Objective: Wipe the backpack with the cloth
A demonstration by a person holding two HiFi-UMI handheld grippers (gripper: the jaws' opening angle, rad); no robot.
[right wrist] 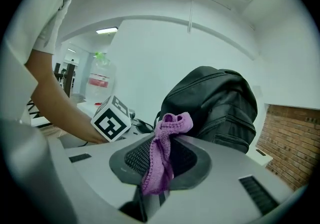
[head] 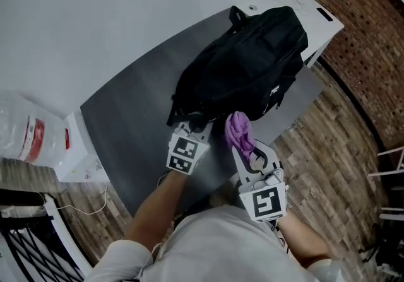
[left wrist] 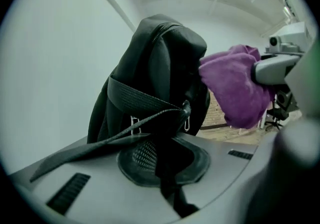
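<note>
Quick status from us. Our left tool [head: 194, 125] was clamped together on a black webbing strap [left wrist: 166, 180] hanging off the near end of the black fabric backpack [head: 243, 69]. The bag itself rose straight ahead of that tool, sitting on the dark grey surface [head: 126, 123]. We figured that grip was there to keep the bag from sliding around once the rubbing started.

Our right tool [head: 247, 152] was pinching the purple knitted cloth [right wrist: 162, 160]. One fold was caught between the pads, a loose tail drooped back toward the tool body, and a bunched wad stuck out past the tips. That wad pointed at the backpack's near side, just ahead of the right tool and up to the right of the left one. It looked very close to the fabric, but we honestly couldn't tell whether it was touching or just short of it.

As for progress, we'd call it the very start. The setup was done: cloth in one tool, bag steadied by the other. The wiping was basically all left. The front panel, zipper area and far end lay well beyond the right tool's tips, and nothing on the black fabric showed us a wiped patch.
</note>
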